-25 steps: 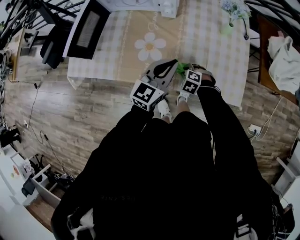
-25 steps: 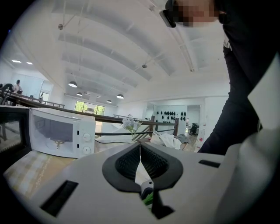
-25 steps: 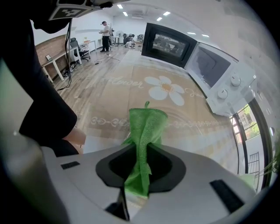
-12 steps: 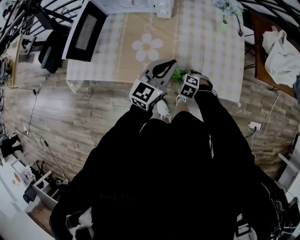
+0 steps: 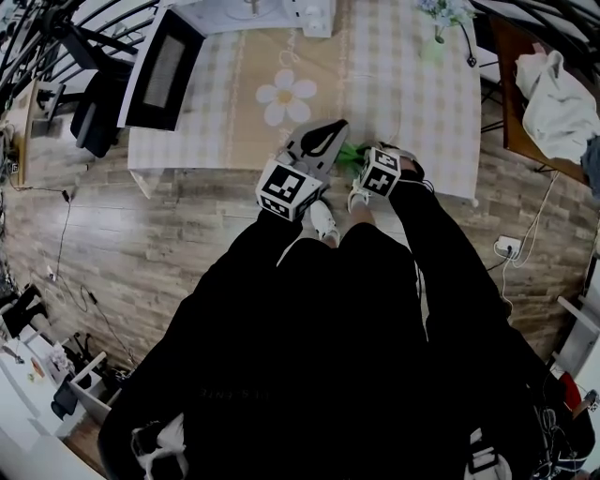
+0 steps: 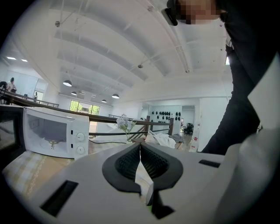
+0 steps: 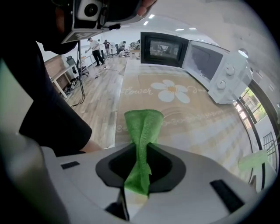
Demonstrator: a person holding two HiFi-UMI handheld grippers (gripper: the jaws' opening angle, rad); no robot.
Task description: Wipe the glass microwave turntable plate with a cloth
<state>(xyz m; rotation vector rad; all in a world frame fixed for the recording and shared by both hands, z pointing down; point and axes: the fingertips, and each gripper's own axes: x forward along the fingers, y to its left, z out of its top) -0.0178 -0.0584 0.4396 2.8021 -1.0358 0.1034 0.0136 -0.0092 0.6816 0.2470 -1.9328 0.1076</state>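
My right gripper (image 7: 141, 146) is shut on a green cloth (image 7: 142, 127) that sticks out past the jaws over the table. In the head view the green cloth (image 5: 352, 153) shows between the two grippers at the table's near edge. My left gripper (image 5: 328, 133) is just left of it, jaws shut on a thin pale clear sliver (image 6: 143, 177), which looks like the glass plate seen edge-on. Faint curved lines of the glass plate (image 7: 186, 117) show in front of the cloth. The right gripper (image 5: 362, 161) is mostly hidden by its marker cube.
A white microwave (image 7: 214, 65) stands at the table's far side with its dark door (image 5: 169, 64) swung open. The tablecloth (image 5: 403, 84) is checked with a daisy print (image 5: 286, 92). A vase of flowers (image 5: 441, 17) stands far right. White fabric (image 5: 558, 94) lies beyond the table.
Both grippers stay close together at the table's near edge. The view has shifted slightly, and the cloth stays pinched in the right gripper.
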